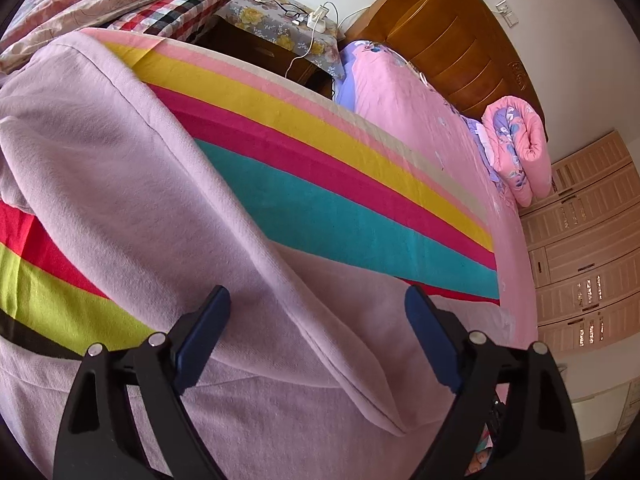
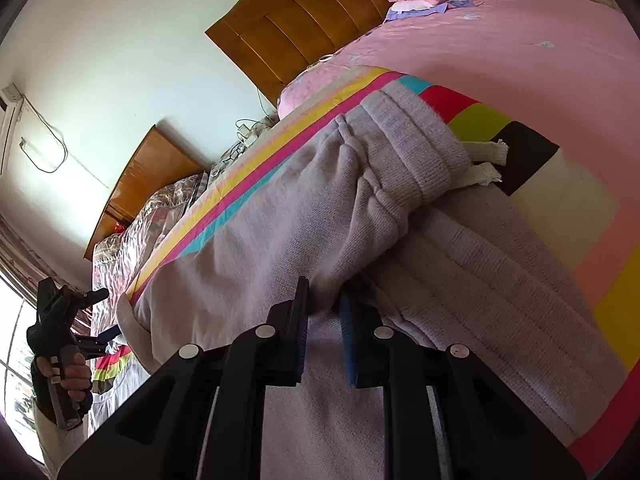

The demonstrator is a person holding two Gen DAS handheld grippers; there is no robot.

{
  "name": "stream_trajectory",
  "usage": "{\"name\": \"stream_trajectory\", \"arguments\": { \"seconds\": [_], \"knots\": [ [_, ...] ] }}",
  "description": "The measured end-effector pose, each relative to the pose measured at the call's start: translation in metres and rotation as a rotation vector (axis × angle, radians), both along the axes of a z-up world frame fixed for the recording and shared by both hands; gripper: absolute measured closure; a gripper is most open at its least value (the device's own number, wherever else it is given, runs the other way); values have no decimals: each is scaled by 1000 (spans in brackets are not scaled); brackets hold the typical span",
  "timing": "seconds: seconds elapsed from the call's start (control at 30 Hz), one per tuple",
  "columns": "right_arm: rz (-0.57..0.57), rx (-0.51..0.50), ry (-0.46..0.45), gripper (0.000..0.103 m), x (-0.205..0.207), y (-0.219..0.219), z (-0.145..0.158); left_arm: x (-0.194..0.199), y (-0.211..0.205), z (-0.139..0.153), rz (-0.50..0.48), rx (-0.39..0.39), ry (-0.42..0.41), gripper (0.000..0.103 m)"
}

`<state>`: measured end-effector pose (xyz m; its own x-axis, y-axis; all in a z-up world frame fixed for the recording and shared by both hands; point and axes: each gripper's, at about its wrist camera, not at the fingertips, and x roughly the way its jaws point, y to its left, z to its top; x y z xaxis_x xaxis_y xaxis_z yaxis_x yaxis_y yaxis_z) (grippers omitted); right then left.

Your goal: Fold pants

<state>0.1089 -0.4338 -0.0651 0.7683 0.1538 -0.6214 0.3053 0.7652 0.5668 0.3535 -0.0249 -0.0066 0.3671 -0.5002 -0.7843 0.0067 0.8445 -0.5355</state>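
Lilac knit pants [image 1: 132, 184] lie on a striped blanket [image 1: 320, 184] on the bed. In the left wrist view a pant leg runs from upper left down between the fingers. My left gripper [image 1: 318, 308] is open, hovering just over the cloth. In the right wrist view the pants [image 2: 256, 240] are doubled over, the ribbed waistband [image 2: 412, 152] with white drawstrings [image 2: 486, 160] on top. My right gripper [image 2: 324, 304] is nearly closed, pinching a fold of the pants at the waist end. The left gripper [image 2: 102, 316] shows at far left in a hand, open at the far end of the pants.
A pink sheet [image 1: 420, 104] covers the bed, with a rolled pink quilt [image 1: 520, 148] near the wooden headboard [image 1: 452, 40]. A nightstand [image 1: 280, 28] with cables and glasses stands beside the bed. Wardrobe doors [image 1: 584, 248] are at right. A second bed [image 2: 132, 232] is beyond.
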Motion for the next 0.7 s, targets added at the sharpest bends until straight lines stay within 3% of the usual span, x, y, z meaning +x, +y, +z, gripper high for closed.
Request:
{"name": "stream_trajectory", "arguments": {
  "seconds": [0.1, 0.17, 0.2, 0.3, 0.4, 0.47, 0.57, 0.7],
  "knots": [
    [3, -2, 3, 86, -1, 1, 0, 16, -7, -10, -2, 26, 22, 45],
    [9, -9, 7, 86, -4, 4, 1, 24, -7, -16, -8, 85, 21, 90],
    [16, -12, 9, 86, -2, 4, 2, 23, -2, -17, 0, 95, 14, 95],
    [50, -38, 0, 90, 5, 3, 16, 5, 18, 3, 20, 7, -88, 97],
    [87, -52, -62, 92, 5, 0, 44, -48, 37, 58, 46, 51, -323, 97],
    [109, -68, -117, 92, -4, 2, 67, -95, 52, 83, 40, 29, -422, 97],
    [142, -90, -167, 93, -35, 9, 86, -167, 68, 85, 3, 19, -470, 96],
    [139, -87, -154, 93, -98, 23, 69, -239, 84, 39, -20, 60, -425, 94]
  ]
}}
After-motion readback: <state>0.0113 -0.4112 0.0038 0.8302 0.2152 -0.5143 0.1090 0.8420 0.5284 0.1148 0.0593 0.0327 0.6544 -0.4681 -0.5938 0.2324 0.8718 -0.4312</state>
